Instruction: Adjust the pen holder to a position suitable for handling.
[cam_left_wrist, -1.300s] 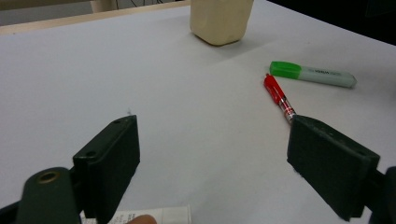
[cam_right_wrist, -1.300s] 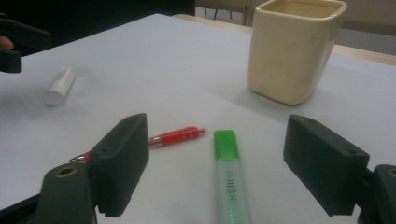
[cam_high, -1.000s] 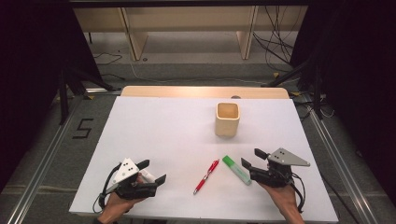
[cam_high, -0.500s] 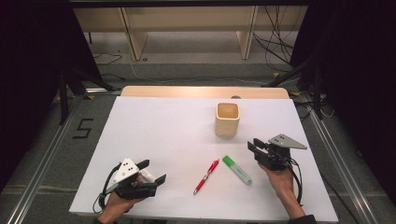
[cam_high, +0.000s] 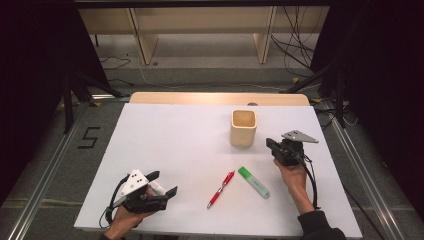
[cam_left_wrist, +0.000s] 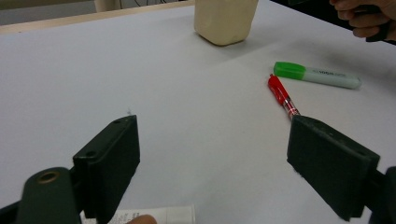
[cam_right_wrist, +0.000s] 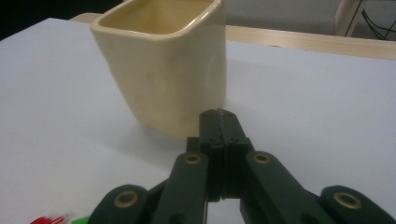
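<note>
1. Right gripper sits just beside the cream cup, on the cup's right in the high view, tips pointing at its lower wall.
2. Its jaws have just been closing and now they're pressed flat together, pad against pad, nothing between them. The right gripper view makes that plain: right gripper, black tips sealed.
3. In that same view the cream cup looms right behind the tips, upright, square-mouthed. Whether the tips touch its wall, I can't tell.
4. Left gripper sits near the front left corner of the white counter, well apart from the cup.
5. Its jaws are spread wide. The left gripper view shows the left gripper with bare counter between the two black pads.
6. Between the two hands lie a red pen and a green highlighter, flat on the counter, near each other, tops angled together, not touching.
7. From the left gripper view, the red pen runs toward the far jaw, and the green highlighter lies just beyond it.
8. The cup stands towards the back of the counter, right of centre.
</note>
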